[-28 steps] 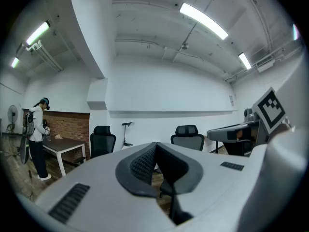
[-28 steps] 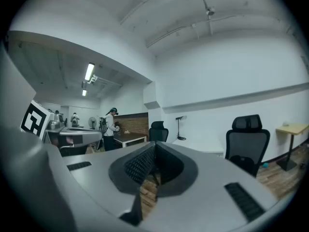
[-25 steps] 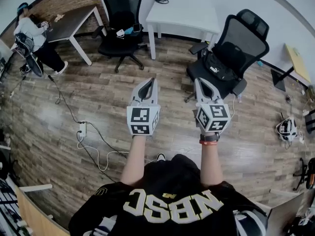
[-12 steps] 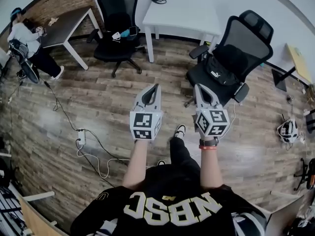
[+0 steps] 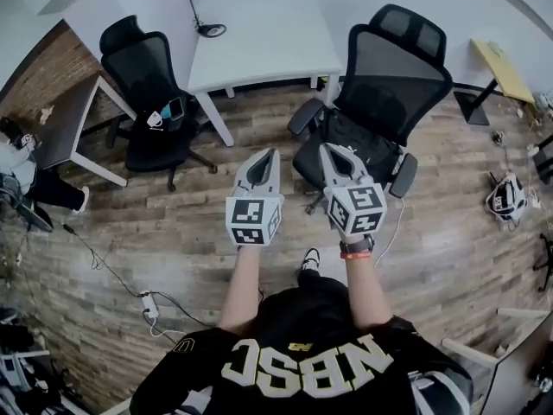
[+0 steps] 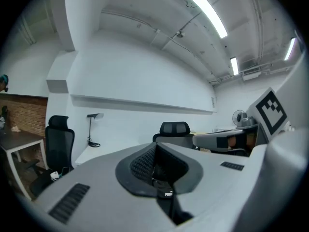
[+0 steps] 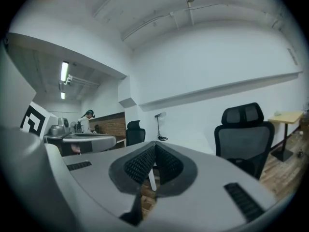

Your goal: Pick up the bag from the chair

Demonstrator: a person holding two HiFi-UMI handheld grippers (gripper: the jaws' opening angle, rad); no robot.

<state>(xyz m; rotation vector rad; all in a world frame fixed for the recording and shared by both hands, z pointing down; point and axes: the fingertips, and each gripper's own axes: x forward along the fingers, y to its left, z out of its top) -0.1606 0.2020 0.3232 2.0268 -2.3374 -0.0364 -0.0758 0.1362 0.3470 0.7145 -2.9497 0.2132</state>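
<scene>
I'm holding the left gripper [image 5: 265, 156] and the right gripper [image 5: 332, 151] with jaws pressed together, both empty. The black fabric bag [image 5: 366, 140] is lying on the black mesh office chair [image 5: 393, 69] (on its seat, just beyond my right gripper).

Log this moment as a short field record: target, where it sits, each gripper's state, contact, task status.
target: black bag, hard to tell from the dark seat
location: on the seat of the black office chair
left gripper: jaws together, empty, in the air
right gripper: jaws together, empty, overlapping the chair seat in the head view
contact: neither gripper holds the bag
status: bag not yet picked up
</scene>
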